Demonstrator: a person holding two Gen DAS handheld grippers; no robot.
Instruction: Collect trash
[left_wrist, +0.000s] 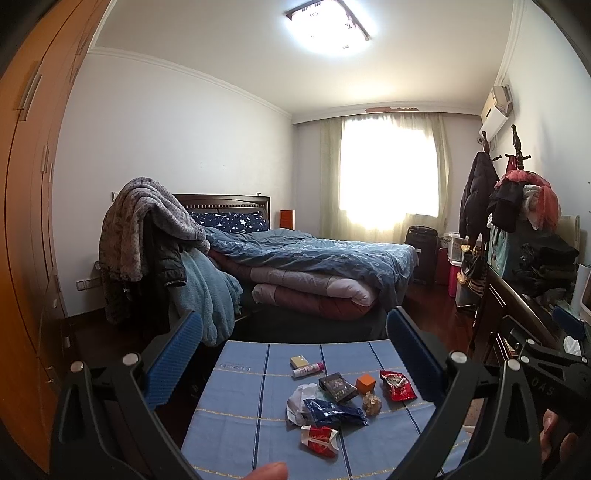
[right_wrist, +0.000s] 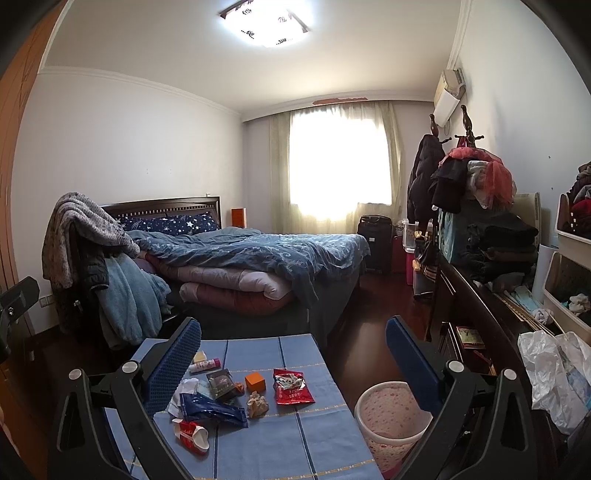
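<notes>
Both grippers are hovering above a small table covered in a blue striped cloth (right_wrist: 280, 435), and nothing is yet being collected; the step in hand appears to be the approach and choice of a first item. The left gripper (left_wrist: 293, 347) is standing spread wide and empty, its blue ribbed pads framing the litter in the lower centre of the left wrist view. The right gripper (right_wrist: 293, 349) is likewise spread and holding nothing. The trash is lying clustered on the cloth: a red snack wrapper (right_wrist: 291, 387), a dark blue foil packet (right_wrist: 212, 406), a crushed red-and-white pack (right_wrist: 192, 435), a crumpled brown wad (right_wrist: 257, 404), white crumpled paper (right_wrist: 184, 391) and a dark carton (right_wrist: 221, 384). A pink speckled waste bin (right_wrist: 391, 417) is standing just beside the table's edge, lower right of the right wrist view. The next move is judged to call for lowering one gripper over a single wrapper, closing on it, and carrying it to the bin.
</notes>
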